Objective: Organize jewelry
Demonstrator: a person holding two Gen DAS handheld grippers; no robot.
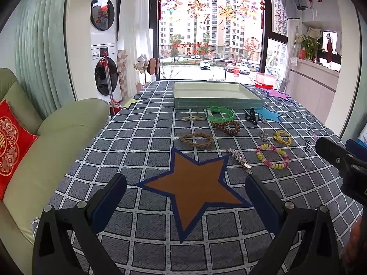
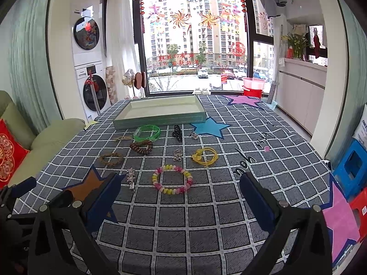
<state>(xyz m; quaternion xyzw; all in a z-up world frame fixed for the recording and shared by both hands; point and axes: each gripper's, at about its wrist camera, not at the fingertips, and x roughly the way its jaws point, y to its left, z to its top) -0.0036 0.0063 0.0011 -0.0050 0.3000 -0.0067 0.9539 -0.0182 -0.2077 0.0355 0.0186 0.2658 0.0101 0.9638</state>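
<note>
Both grippers, left (image 1: pixel 185 197) and right (image 2: pixel 181 194), gape wide, holding nothing; tray (image 2: pixel 160 120) bare inside.

A: What colour is the cloth (image 2: pixel 206 217)?
B: Grey with white squares. It has an orange star (image 1: pixel 195 190) with a blue edge.
A: And the bracelets?
B: One is bright green (image 2: pixel 146 133). One is pink, yellow and white (image 2: pixel 172 179). One is brown (image 1: pixel 196 140).
A: The tray (image 2: pixel 160 120)?
B: Pale green.

The checked tablecloth (image 2: pixel 206 217) looks like matt woven cloth. Beside the tray (image 2: pixel 160 120), with its stitched, leather-like wall, the green bangle (image 2: pixel 146 133) is glossy translucent plastic. The star hairpin (image 2: pixel 131 178) glints like metal.
</note>
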